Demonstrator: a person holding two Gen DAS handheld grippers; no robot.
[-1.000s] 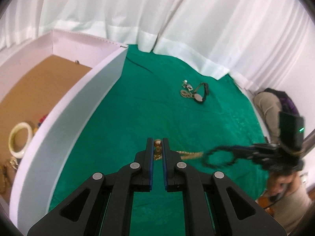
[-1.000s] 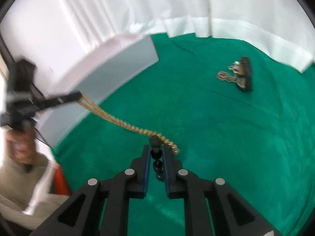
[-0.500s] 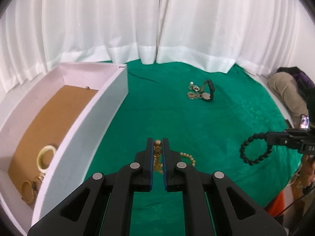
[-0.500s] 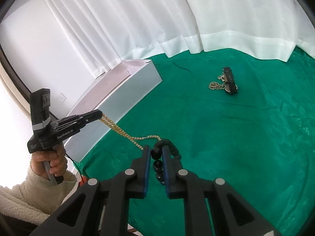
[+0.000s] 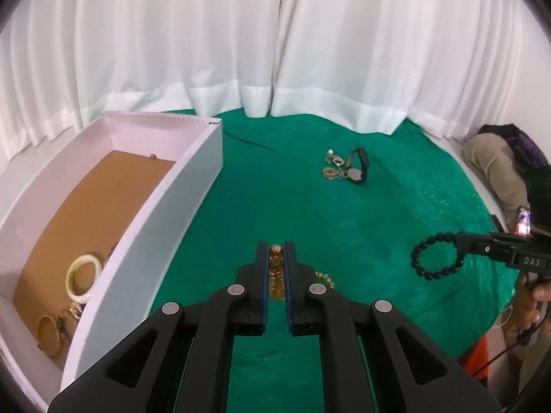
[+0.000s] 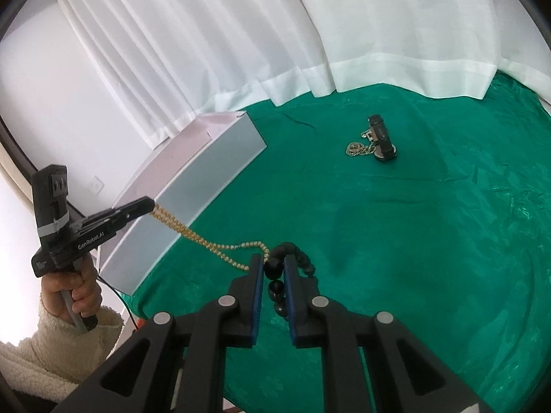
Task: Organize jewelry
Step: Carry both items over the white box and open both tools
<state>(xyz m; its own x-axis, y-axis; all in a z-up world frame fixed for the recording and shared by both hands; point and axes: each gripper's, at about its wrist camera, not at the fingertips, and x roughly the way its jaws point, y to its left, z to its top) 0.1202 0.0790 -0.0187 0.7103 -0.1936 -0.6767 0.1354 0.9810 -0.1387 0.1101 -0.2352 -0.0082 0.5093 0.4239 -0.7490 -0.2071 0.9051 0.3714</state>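
The left gripper has its 2 fingers pinched nearly together on a gold bead chain, which fills the narrow gap between the blue pads. In the right wrist view that chain hangs slack from the left gripper's tip at 9 o'clock and trails across to the middle of the frame, above the green cloth.

The right gripper is likewise closed to a slim gap, clamped on a black bead bracelet — several beads sit between its pads and the rest of the loop curls out toward 1 o'clock. From the left wrist view the bracelet shows as a full ring dangling off the right gripper's tip at 3 o'clock, clear of the cloth.

A white box with a brown floor lies on the cloth at 9 o'clock in the left wrist view; inside, near its close end, rest a cream bangle and a gold bangle. Well apart, toward 1 o'clock, a black watch sits on the cloth touching a small tangle of fine chains. White curtains hang behind.
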